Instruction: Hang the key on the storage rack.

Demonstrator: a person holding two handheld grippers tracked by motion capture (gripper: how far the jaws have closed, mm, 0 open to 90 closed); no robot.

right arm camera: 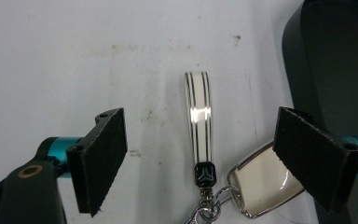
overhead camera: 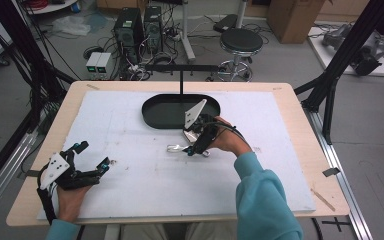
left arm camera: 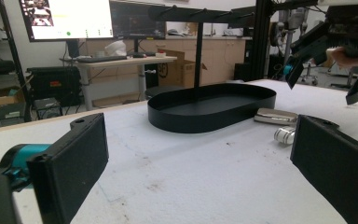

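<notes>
While the left gripper [overhead camera: 91,161] rests low at the near left corner of the tabletop [overhead camera: 290,125], the right gripper [overhead camera: 196,145] hangs over a keychain [right arm camera: 200,140] near the middle of the white mat [overhead camera: 130,130].

Keychain: a white strap [right arm camera: 198,116] with dark stripes, a small black clasp [right arm camera: 204,173], a metal ring [right arm camera: 205,212] and a shiny rectangular tag [right arm camera: 261,186]. It lies flat on the mat, just in front of the black oval tray [overhead camera: 155,117]. In the left gripper view its metal parts [left arm camera: 275,116] sit close beside the tray's wall [left arm camera: 205,119], apart from it.

Right gripper: pointed down at the mat, jaws released, one on each side of the strap. Neither pad [right arm camera: 100,158] touches the strap. The far pad [right arm camera: 312,154] sits above the edge of the tag; whether they touch cannot be told. The tray's rim [right arm camera: 303,84] runs just beyond that pad.

Left gripper: jaws spread wide, nothing between them, aimed across the mat toward the tray. A person's hand [overhead camera: 70,197] holds it from below the frame edge.

Tray: a thin black post [overhead camera: 181,82] rises from it, topped by a crossbar [overhead camera: 180,66]. Inside looks bare where visible.

Person: teal sleeve [overhead camera: 265,200] on the right arm, reaching in from the near edge.
</notes>
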